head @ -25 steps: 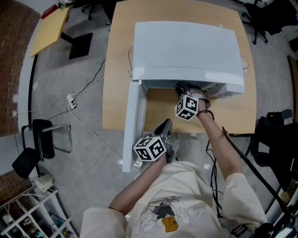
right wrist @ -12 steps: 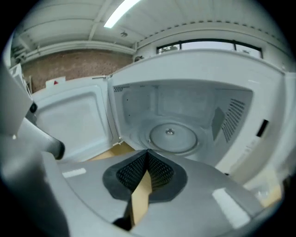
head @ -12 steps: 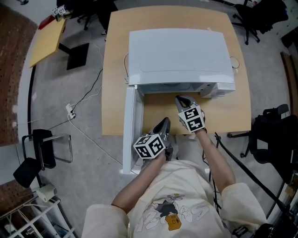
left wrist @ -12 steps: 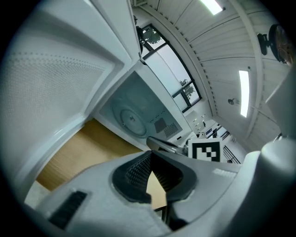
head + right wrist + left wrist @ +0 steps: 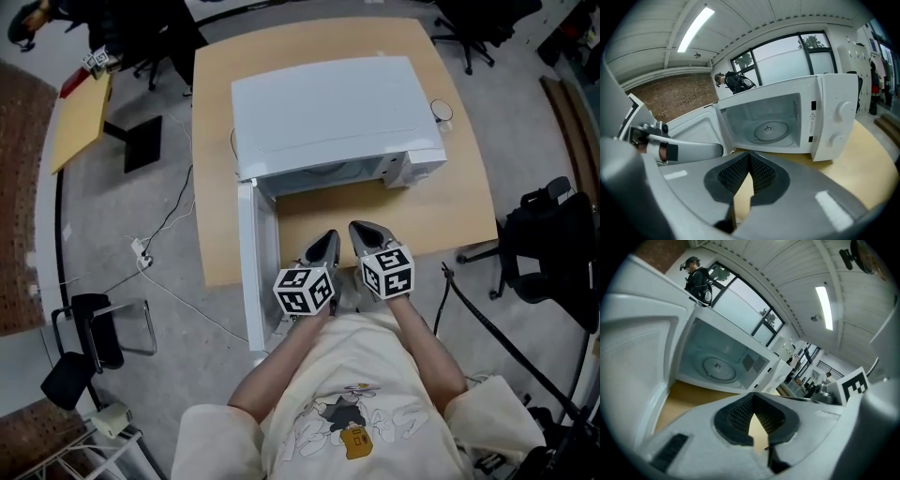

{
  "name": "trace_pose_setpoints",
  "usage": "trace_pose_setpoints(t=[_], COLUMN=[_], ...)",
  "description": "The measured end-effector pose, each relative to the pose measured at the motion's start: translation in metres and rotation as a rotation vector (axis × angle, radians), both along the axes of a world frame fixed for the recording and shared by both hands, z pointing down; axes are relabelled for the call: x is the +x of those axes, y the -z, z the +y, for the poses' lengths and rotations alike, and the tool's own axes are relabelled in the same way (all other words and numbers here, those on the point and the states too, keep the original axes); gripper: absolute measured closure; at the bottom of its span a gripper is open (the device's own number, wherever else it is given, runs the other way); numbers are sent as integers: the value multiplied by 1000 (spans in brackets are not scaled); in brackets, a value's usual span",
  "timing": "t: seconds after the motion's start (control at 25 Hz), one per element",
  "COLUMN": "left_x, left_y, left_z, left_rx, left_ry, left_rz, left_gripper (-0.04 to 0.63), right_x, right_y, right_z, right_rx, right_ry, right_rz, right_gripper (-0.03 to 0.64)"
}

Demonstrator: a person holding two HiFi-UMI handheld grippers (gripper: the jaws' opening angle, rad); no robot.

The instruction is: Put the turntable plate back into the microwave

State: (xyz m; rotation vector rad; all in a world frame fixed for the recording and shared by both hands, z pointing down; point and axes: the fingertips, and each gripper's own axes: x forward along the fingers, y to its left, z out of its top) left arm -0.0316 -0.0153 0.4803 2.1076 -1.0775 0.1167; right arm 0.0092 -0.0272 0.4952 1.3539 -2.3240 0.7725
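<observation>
Round clear turntable plate [image 5: 771, 130] flat on open microwave [image 5: 328, 112] floor, unseen from head view; left gripper [image 5: 752, 397] and right gripper [image 5: 749, 155] closed, empty.

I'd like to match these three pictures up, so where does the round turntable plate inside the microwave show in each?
Left gripper view: the turntable plate lies left of centre, flat on the cavity floor.
Right gripper view: it is near the centre, on the cavity floor.
Head view: it cannot be made out; the microwave is seen from above.
Shared landmark: the open door, swung out at the cavity's left.
</observation>
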Motion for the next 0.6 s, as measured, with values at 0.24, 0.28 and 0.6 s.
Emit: trace_pose_setpoints(t=[0.24,0.28,0.6], left_x=[4,4,6], left_y=[-7,-8,-8], left_z=[6,7,13], left_rx=[48,48,66], left_ry=[-54,-57,-75], left_rz=[-112,-123,-158], left_gripper=[598,598,598], right_x=[9,11,10], right_y=[2,3,4], right_z=[13,14,25], right_rx=[7,11,6], right_ry=[-33,-41,-42], right_rz=[-6,-16,-20], right_gripper=[612,612,612])
